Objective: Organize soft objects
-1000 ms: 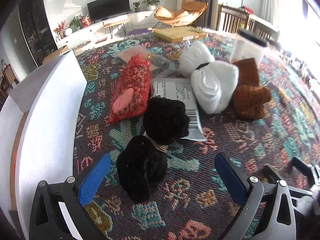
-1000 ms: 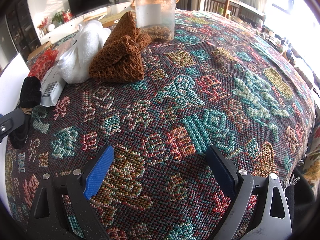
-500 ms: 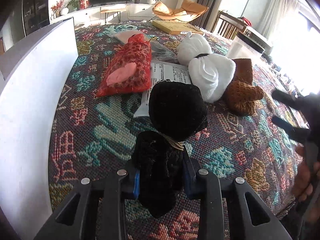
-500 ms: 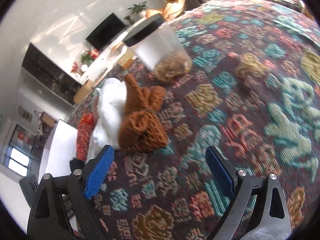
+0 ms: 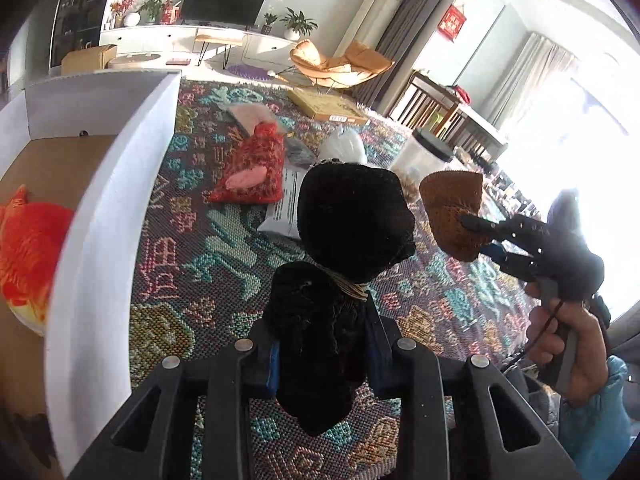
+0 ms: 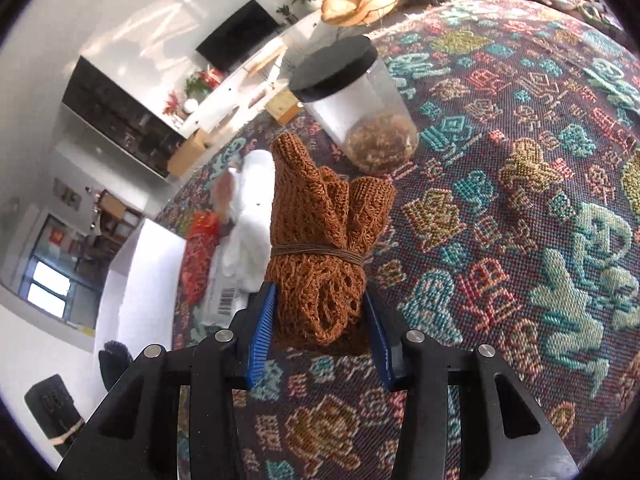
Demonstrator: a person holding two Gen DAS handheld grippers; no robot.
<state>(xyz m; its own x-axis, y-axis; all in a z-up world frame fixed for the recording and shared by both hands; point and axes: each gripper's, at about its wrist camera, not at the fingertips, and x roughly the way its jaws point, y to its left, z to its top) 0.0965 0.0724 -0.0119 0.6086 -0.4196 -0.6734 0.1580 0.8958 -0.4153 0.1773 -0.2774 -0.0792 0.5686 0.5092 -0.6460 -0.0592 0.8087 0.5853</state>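
My left gripper (image 5: 324,356) is shut on the lower half of a black fuzzy bundle (image 5: 352,220) tied with twine, held above the patterned cloth. In the right wrist view a brown knit bundle (image 6: 320,240) tied with string sits between the blue pads of my right gripper (image 6: 320,332); its jaws are closing and the pads press its sides. The left wrist view shows that brown bundle (image 5: 452,200) in the air at the right, in the gripper a hand holds. A white bundle (image 6: 248,216) and a red mesh bag (image 5: 256,168) lie on the cloth.
A white box (image 5: 108,216) stands at the left with an orange plush toy (image 5: 28,240) inside. A clear jar with a black lid (image 6: 360,104) stands behind the brown bundle. A labelled paper package (image 5: 286,204) lies by the red bag. A flat cardboard box (image 5: 324,106) is further back.
My left gripper shut on the black bundle and lifted it, swinging toward the white box. My right gripper came to the brown knit bundle, closed on it and raised it off the cloth.
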